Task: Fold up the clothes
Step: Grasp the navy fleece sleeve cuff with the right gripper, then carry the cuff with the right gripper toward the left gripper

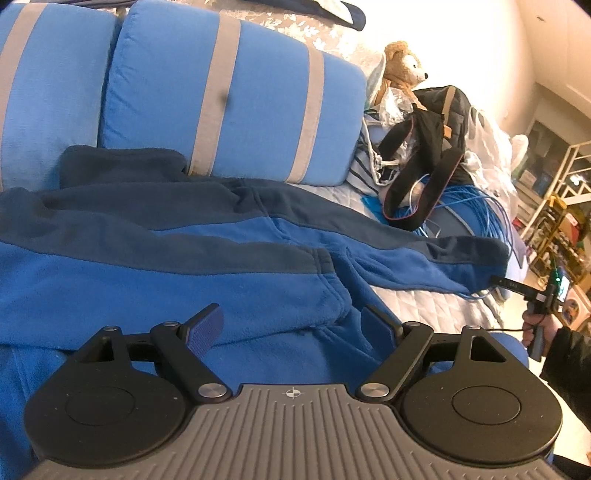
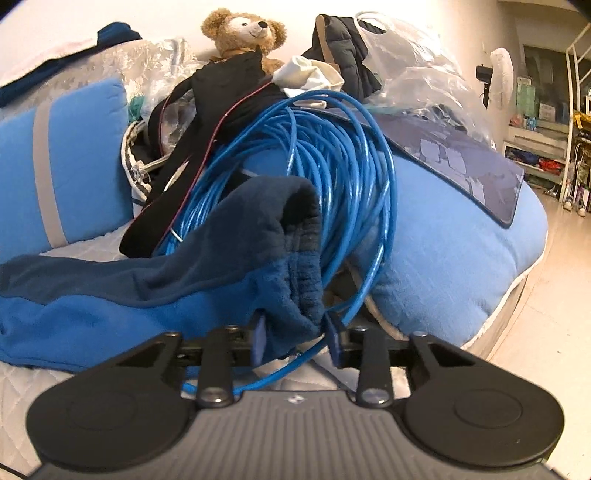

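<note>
The blue fleece jacket (image 1: pixel 155 254) is lying spread across the sofa; the right tool (image 2: pixel 295 338) is pinching its sleeve cuff (image 2: pixel 299 266) beside the blue cable coil (image 2: pixel 325 155), while the left tool (image 1: pixel 291 328) is hovering released over the hem

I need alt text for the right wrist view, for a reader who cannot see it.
The right gripper pinches the dark cuff of a blue fleece sleeve on a sofa. Right behind the cuff lies a coil of blue cable, one loop running close under the fingers. A teddy bear sits among bags at the back.
</note>
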The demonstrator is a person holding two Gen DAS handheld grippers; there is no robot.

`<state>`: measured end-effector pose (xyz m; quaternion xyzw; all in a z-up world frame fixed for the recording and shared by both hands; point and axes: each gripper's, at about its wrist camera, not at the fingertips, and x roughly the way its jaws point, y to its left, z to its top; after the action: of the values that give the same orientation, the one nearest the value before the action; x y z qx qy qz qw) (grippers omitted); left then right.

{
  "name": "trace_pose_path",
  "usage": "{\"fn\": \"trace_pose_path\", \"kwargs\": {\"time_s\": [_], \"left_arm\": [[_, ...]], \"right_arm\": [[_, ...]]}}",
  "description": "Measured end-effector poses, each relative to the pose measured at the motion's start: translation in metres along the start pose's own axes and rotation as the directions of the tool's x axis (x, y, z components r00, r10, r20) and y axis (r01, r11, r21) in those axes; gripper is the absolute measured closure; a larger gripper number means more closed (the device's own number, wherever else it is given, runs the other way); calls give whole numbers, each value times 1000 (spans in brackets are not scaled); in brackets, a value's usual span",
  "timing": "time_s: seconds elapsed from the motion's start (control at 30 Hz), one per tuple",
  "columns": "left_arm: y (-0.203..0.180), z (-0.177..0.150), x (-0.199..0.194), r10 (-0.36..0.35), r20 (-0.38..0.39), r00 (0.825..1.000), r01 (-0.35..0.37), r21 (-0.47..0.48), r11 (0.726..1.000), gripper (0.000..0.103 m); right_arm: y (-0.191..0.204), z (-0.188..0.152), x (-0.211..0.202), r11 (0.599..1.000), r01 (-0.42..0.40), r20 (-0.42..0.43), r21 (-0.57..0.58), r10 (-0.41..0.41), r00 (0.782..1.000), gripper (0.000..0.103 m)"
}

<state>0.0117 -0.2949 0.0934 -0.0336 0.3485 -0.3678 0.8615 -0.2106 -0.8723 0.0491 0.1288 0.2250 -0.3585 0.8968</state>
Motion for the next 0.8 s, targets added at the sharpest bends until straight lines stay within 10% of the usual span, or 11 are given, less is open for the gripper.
{"fn": "trace_pose_path", "kwargs": {"time_s": [0.8], "left_arm": [[2,1,-5,-11,42,999,12,-23,1000,21]], "right_arm": [[133,100,-71,947,-253,41,-198,266,963,89]]}}
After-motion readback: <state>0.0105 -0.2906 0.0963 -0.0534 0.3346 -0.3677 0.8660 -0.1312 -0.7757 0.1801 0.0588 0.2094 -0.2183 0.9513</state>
